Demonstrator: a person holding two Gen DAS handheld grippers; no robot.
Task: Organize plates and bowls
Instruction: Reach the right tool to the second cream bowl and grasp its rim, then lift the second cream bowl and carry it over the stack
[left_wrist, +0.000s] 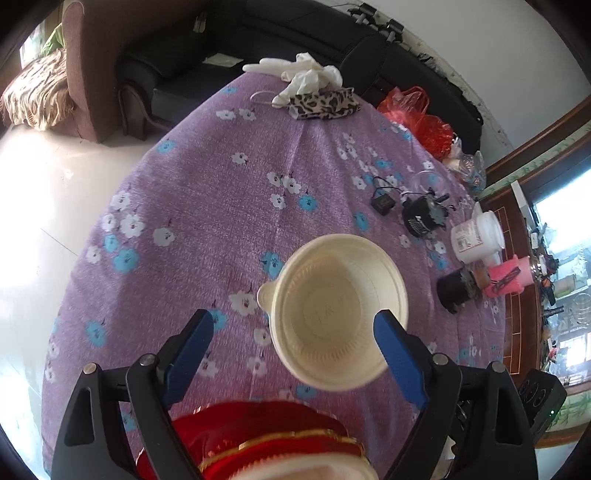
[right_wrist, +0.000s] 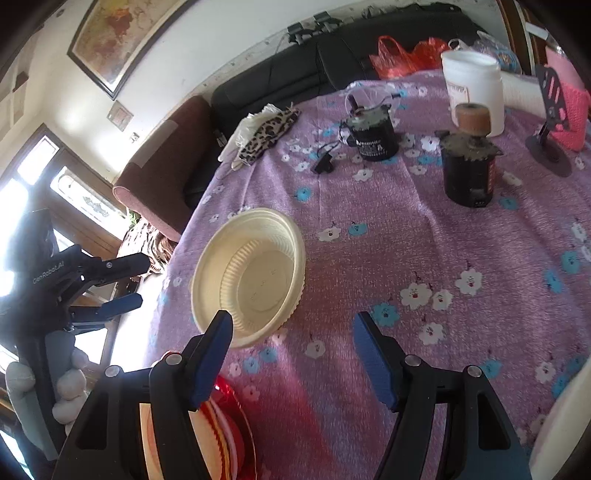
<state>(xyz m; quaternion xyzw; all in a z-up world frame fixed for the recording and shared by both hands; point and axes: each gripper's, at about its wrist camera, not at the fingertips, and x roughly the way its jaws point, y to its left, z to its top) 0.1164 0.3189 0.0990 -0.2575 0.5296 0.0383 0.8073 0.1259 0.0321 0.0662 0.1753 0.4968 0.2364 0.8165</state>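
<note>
Both grippers, left gripper (left_wrist: 293, 334) and right gripper (right_wrist: 291, 345), gape wide and hold nothing, so the cream bowl (left_wrist: 338, 314) lies loose, apparently not yet stacked on the red plates (right_wrist: 225, 432).

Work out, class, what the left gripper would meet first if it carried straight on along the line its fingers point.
Most likely the cream bowl: it lies just ahead of the open left gripper, partly between the fingers, nearer the right one. Depth is unclear.
</note>
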